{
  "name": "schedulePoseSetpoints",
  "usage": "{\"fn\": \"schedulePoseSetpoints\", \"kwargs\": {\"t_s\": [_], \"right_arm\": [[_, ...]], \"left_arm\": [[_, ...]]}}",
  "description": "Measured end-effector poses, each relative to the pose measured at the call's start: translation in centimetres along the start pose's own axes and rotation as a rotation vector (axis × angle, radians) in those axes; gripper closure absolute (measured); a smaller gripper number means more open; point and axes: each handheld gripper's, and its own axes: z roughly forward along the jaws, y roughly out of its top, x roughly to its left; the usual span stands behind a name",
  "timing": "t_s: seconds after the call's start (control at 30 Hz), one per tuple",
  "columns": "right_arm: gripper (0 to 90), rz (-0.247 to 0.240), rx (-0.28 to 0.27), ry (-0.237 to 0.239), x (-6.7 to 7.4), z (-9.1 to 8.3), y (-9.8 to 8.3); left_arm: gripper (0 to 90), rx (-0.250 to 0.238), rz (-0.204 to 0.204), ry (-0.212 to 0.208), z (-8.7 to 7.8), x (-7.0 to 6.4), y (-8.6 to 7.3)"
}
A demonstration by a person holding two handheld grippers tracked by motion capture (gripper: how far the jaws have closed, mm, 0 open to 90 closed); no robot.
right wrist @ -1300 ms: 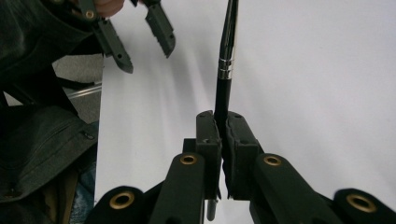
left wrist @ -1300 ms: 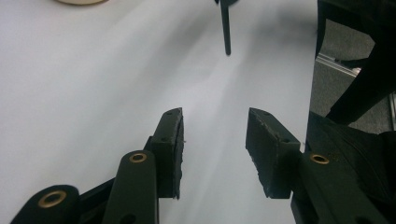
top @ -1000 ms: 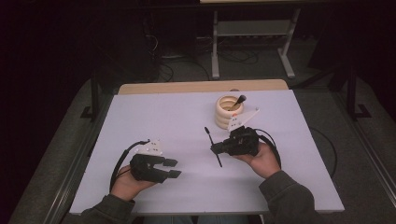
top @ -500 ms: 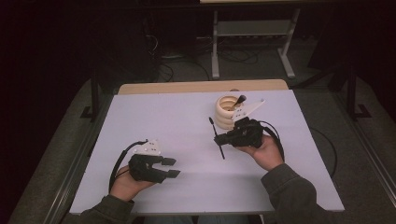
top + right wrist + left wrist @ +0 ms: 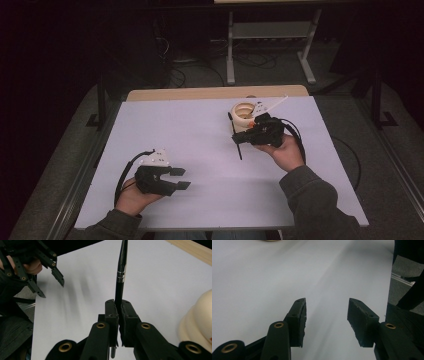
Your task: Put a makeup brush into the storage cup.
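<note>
Black and glossy, the slim pen with the silver band (image 5: pixel 121 277) sits pinched between your right tongs (image 5: pixel 119 312), whose padded jaws are pressed together on its barrel a little below that band. In the high view the pen (image 5: pixel 238 146) hangs out of the tongs over the white table (image 5: pixel 200 130), just beside the cream, ring-stacked holder (image 5: pixel 244 112) at the far side.

Expect the pen to be light and stiff, but its smooth round barrel looks slippery, so it could roll or pivot between flat pads. Judging from the grip, most of its length sticks out on one side, which gives it leverage to swing. Holding nearer the middle, with steady pressure, would likely keep it straighter.

The holder looks like hard, matte plastic or ceramic with rounded tiers; it may tip or slide if you knock it with the pen.

Your left tongs (image 5: pixel 325 318) are spread wide with nothing between the rough, dark pads, low over the bare table near its front edge (image 5: pixel 170 179).
</note>
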Motion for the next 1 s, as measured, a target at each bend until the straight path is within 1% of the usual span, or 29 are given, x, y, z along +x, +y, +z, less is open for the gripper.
{"fn": "schedulePoseSetpoints", "kwargs": {"t_s": [0.07, 0.13, 0.2, 0.23, 0.4, 0.53, 0.7, 0.73, 0.83, 0.87, 0.9, 0.93, 1.0], "right_arm": [[84.9, 0.001, -0.003, -0.003, -0.2, -0.1, 0.3], [84.9, 0.006, -0.005, -0.001, -0.4, -0.1, 0.5], [84.8, 0.008, 0.001, -0.005, -0.6, -0.1, 0.7], [84.8, 0.006, 0.002, -0.008, -0.7, 0.0, 0.9], [84.8, 0.002, 0.011, -0.020, -0.9, -0.2, 1.6], [84.9, 0.003, 0.018, -0.033, -1.1, -0.5, 2.4], [84.9, 0.006, 0.015, -0.057, -1.6, -1.0, 3.2], [84.9, 0.007, 0.012, -0.061, -1.8, -1.1, 3.3], [84.9, 0.014, 0.017, -0.071, -2.1, -1.2, 3.8], [84.9, 0.009, 0.016, -0.075, -2.2, -1.2, 4.0], [84.9, 0.009, 0.012, -0.079, -2.2, -1.3, 4.2], [84.9, 0.008, 0.012, -0.082, -2.3, -1.3, 4.4], [84.9, 0.010, 0.009, -0.088, -2.5, -1.4, 4.7]], "left_arm": [[49.3, 0.003, -0.004, 0.001, -0.1, 0.0, 0.0], [49.1, -0.006, -0.011, 0.002, -0.1, 0.0, 0.0], [49.0, -0.006, -0.005, 0.004, -0.2, 0.0, 0.0], [48.8, 0.001, 0.004, 0.007, -0.3, 0.1, 0.0], [48.1, -0.007, -0.009, 0.013, -0.4, 0.1, -0.1], [48.1, -0.010, 0.000, 0.018, -0.5, 0.1, 0.0], [47.7, -0.026, -0.021, 0.008, -0.5, -0.1, 0.0], [47.4, -0.035, -0.025, 0.006, -0.6, -0.1, 0.0], [47.6, -0.041, -0.022, 0.006, -0.7, -0.2, 0.1], [47.7, -0.042, -0.015, 0.006, -0.8, -0.2, 0.1], [47.7, -0.040, -0.020, 0.008, -0.8, -0.2, 0.1], [47.6, -0.028, -0.003, 0.011, -0.9, 0.0, 0.1], [47.6, -0.022, 0.000, 0.013, -0.9, 0.0, 0.1]]}}
